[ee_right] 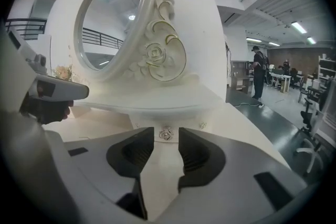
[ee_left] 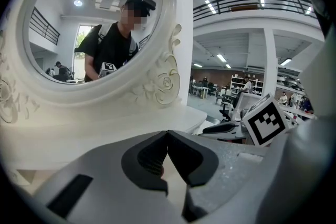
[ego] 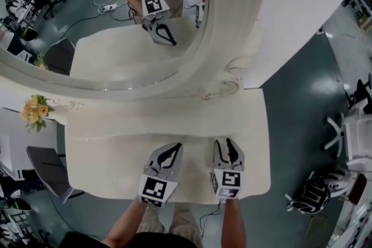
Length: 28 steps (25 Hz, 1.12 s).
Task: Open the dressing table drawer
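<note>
The cream dressing table (ego: 110,151) carries a low raised shelf under its round mirror (ego: 116,14). In the right gripper view a small drawer front (ee_right: 186,124) sits beneath that shelf, with a metal rose-shaped knob (ee_right: 166,133) at its middle. My right gripper (ee_right: 166,137) is open and its fingertips frame the knob, which lies just ahead of them and untouched. In the head view that gripper (ego: 225,143) hovers over the tabletop's near right. My left gripper (ego: 174,148) is beside it, shut and empty, its tips meeting (ee_left: 167,135).
A bunch of flowers (ego: 36,111) stands at the table's left end. A grey chair (ego: 49,170) is on the floor at the left, a white chair (ego: 349,130) and a dark bag (ego: 314,191) at the right. The mirror reflects the person and both grippers.
</note>
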Each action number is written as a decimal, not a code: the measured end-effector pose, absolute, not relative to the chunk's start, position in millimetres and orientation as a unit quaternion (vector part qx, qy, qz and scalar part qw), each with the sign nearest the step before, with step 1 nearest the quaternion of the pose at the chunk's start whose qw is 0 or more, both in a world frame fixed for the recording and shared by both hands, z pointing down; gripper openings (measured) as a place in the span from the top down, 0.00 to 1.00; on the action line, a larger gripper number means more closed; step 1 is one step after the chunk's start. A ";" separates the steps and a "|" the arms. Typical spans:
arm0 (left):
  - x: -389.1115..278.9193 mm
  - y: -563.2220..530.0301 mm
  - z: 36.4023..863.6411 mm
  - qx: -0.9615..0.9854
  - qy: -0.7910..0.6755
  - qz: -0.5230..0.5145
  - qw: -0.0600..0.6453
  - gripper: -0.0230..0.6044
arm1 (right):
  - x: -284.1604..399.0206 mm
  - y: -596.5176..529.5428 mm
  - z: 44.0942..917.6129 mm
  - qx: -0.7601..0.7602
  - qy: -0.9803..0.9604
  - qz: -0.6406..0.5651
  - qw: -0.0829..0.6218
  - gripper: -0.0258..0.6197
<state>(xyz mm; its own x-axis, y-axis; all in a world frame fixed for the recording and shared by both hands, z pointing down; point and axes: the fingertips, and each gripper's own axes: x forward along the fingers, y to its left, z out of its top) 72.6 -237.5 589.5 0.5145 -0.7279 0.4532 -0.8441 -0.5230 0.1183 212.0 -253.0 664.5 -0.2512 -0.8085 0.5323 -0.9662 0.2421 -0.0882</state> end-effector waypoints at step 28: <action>65.3 -234.0 592.1 0.848 -0.468 0.183 0.166 0.96 | 204.2 -272.2 684.0 0.585 -0.761 0.184 0.210 0.81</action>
